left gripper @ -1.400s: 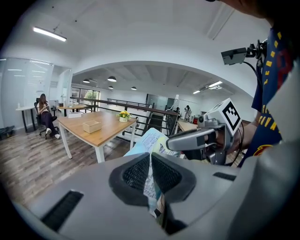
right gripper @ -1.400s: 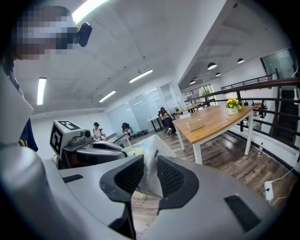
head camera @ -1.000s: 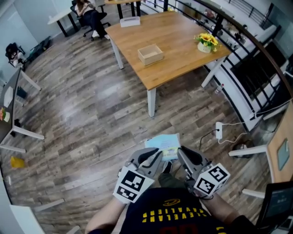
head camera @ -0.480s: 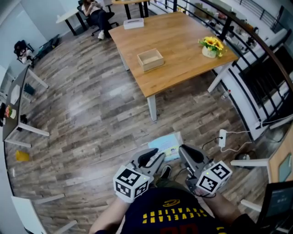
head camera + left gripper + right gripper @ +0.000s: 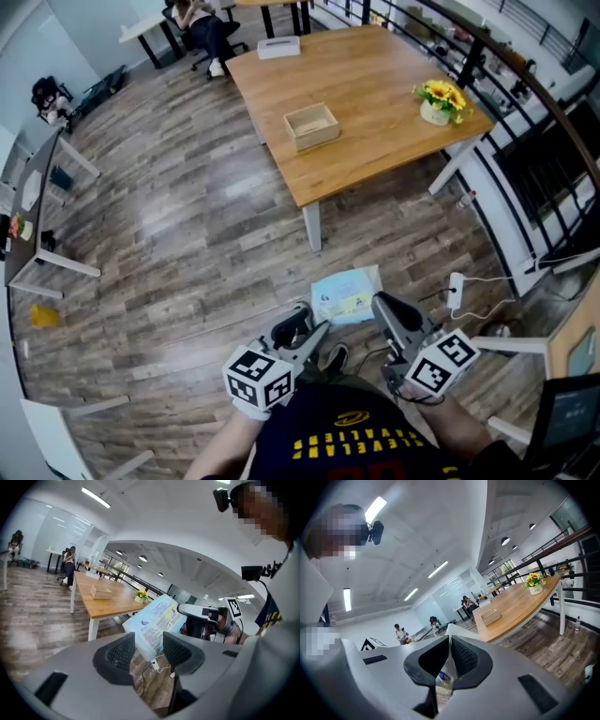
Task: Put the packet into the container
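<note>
— What do the tools look like?
— The left gripper (image 5: 307, 323) and right gripper (image 5: 384, 307) are grey moulded shells with black ribbed pads (image 5: 121, 652). Each carries a white cube (image 5: 256, 378) printed with black square markers.
— And the clothing?
— A dark shirt (image 5: 347, 441) with yellow lettering.

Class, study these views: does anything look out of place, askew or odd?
Nothing spilled or broken. The packet hangs tilted over the floor, its edge pinched by the right gripper, whose jaws have just been closing on it. A power strip lies loose on the floor.
</note>
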